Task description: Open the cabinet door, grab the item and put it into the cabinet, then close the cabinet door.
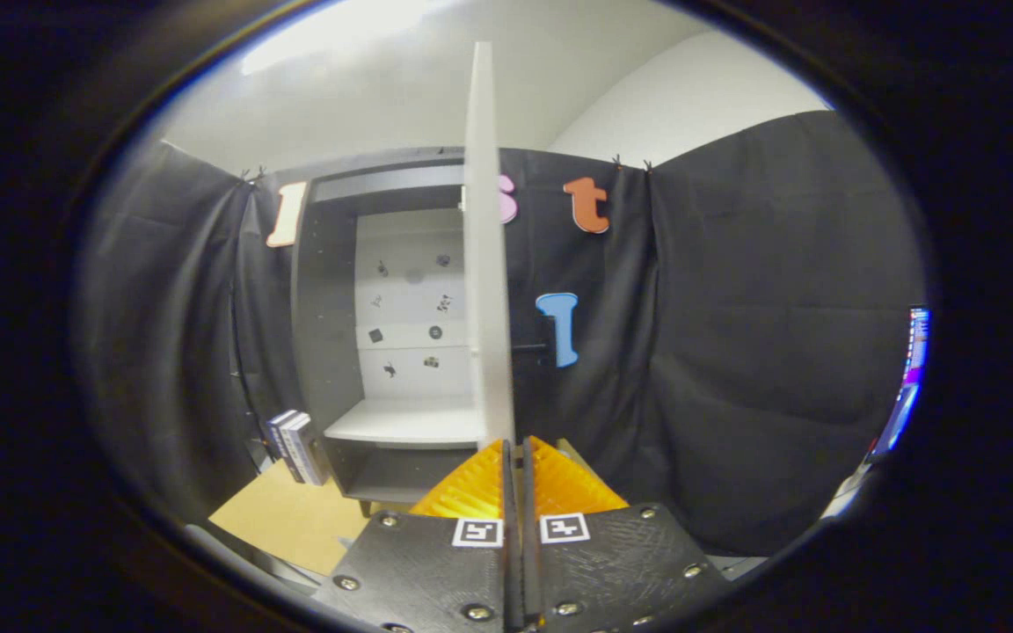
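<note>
The cabinet [326,334] stands ahead to the left, dark grey with a white back panel and a white shelf [405,424] inside. Its white door [487,264] is swung open and I see it edge-on, rising straight up just beyond my fingertips. A dark handle [531,349] sticks out of the door's right face. My gripper [515,444] is shut, its fingers pressed together with nothing between them, right at the door's lower end. A few upright books [295,447] lean against the cabinet's left side on the wooden tabletop [291,519].
Black cloth walls close the booth on the left, behind and on the right. A lit screen [911,387] shows at the far right. Below the white shelf the cabinet has a lower dark compartment [392,479].
</note>
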{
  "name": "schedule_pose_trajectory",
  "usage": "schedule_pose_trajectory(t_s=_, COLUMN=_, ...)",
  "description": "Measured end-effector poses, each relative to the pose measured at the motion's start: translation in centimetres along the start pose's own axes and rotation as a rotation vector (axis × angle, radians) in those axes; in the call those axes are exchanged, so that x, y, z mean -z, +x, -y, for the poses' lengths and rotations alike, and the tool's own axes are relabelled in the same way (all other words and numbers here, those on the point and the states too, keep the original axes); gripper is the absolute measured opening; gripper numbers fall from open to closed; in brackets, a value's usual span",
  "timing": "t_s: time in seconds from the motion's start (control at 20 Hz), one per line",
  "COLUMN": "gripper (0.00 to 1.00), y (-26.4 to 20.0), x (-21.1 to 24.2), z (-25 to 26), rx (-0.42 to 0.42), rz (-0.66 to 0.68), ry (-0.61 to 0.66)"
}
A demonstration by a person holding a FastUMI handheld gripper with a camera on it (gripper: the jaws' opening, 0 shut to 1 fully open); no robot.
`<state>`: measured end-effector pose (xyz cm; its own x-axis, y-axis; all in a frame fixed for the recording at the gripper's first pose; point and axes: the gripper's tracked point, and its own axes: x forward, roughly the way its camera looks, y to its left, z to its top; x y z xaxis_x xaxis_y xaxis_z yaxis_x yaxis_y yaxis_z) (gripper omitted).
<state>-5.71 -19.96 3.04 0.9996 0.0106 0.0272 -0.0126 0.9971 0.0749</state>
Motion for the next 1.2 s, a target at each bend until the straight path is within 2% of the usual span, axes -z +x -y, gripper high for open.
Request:
schedule_pose_trajectory(t_s=0.15, gripper=0.01, y=0.0, x=0.6, z=-5.4, rx=-0.064, rz=0.001, ry=0.027)
schedule_pose_trajectory(t_s=0.2, gripper=0.13, y=0.6, x=1.5, z=-7.3, rx=-0.089, rz=-0.017, ry=0.026)
schedule_pose_trajectory(t_s=0.3, gripper=0.2, y=2.1, x=3.8, z=-11.0, rx=-0.132, rz=-0.068, ry=0.027)
schedule_pose_trajectory(t_s=0.5, gripper=0.59, y=5.0, x=10.2, z=-17.6, rx=-0.233, rz=-0.206, ry=0.021)
schedule_pose_trajectory(t_s=0.7, gripper=0.99, y=8.1, x=18.0, z=-21.3, rx=-0.237, rz=-0.328, ry=0.008)
schedule_pose_trajectory(t_s=1.2, gripper=0.99, y=13.6, x=33.8, z=-27.0, rx=-0.247, rz=-0.536, ry=0.026)
